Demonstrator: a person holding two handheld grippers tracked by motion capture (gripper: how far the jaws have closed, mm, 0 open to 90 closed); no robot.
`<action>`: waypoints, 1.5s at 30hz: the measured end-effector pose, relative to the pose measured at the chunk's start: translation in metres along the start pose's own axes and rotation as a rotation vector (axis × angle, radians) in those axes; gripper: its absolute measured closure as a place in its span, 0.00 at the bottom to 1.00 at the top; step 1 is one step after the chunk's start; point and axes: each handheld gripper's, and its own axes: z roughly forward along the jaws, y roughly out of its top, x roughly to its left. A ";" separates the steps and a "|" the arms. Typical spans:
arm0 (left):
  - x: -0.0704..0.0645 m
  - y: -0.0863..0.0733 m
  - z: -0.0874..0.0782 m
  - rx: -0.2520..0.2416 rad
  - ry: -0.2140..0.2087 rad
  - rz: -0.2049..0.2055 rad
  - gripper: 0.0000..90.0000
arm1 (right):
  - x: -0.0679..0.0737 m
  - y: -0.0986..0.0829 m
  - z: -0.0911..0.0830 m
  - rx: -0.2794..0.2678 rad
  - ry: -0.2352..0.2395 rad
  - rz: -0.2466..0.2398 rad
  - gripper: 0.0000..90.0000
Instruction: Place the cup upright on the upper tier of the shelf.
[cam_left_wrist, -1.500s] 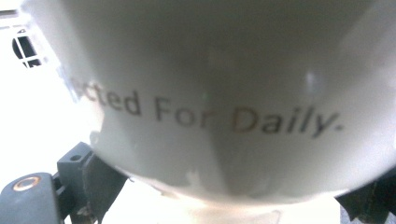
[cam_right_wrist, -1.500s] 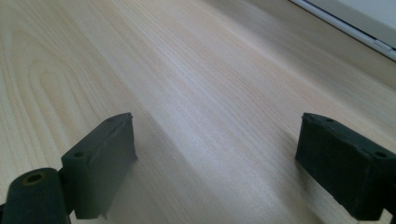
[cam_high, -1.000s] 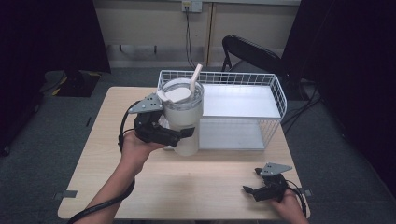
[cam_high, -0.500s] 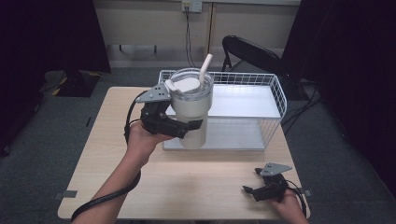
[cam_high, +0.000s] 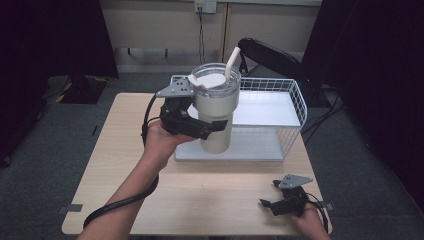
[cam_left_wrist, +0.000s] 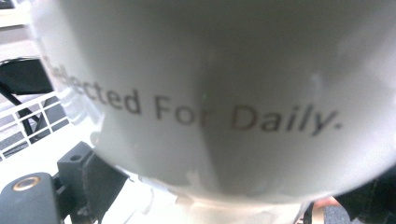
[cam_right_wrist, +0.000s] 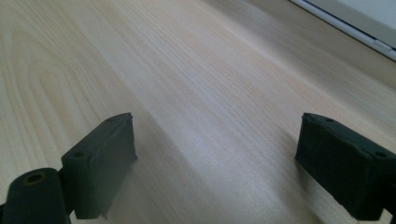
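In the high view the left tongs (cam_high: 202, 127) are gripping a white tumbler (cam_high: 216, 112) around its middle, their jaws closed against its sides, and are holding it upright near the centre of the frame, in front of the near left part of a white wire basket (cam_high: 295, 102). The tumbler's base is hanging over the basket's pale tray, though whether it is touching the tray or lifted clear is hard to tell from this angle. The basket is taking up the upper right part of the wooden bench (cam_high: 115, 165), its far rim running close to the bench's back edge, while the lower half of the bench is lying open. The right tongs (cam_high: 280, 204) are resting low at the lower right, near the bench's front edge and well apart from the tumbler, with their jaws standing wide apart and holding nothing; the right gripper view is showing bare wood grain (cam_right_wrist: 187, 93) between them. In the left gripper view the tumbler (cam_left_wrist: 224, 93) is sitting so close that it is blurring, its top and base cut off, with grey lettering reading "For Daily." The tumbler is tapering toward its base and is carrying a clear lid (cam_high: 215, 80) with a white straw (cam_high: 231, 61) leaning to the upper right.
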 end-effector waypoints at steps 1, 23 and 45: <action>0.000 0.002 0.001 0.000 0.002 0.003 0.11 | 0.000 0.000 0.000 0.000 0.000 0.000 0.12; 0.011 0.037 0.017 -0.002 0.026 0.029 0.11 | 0.000 0.000 0.000 0.000 0.001 0.000 0.12; 0.033 0.046 0.035 0.000 0.098 0.005 0.11 | 0.000 0.000 0.000 0.000 0.001 0.001 0.12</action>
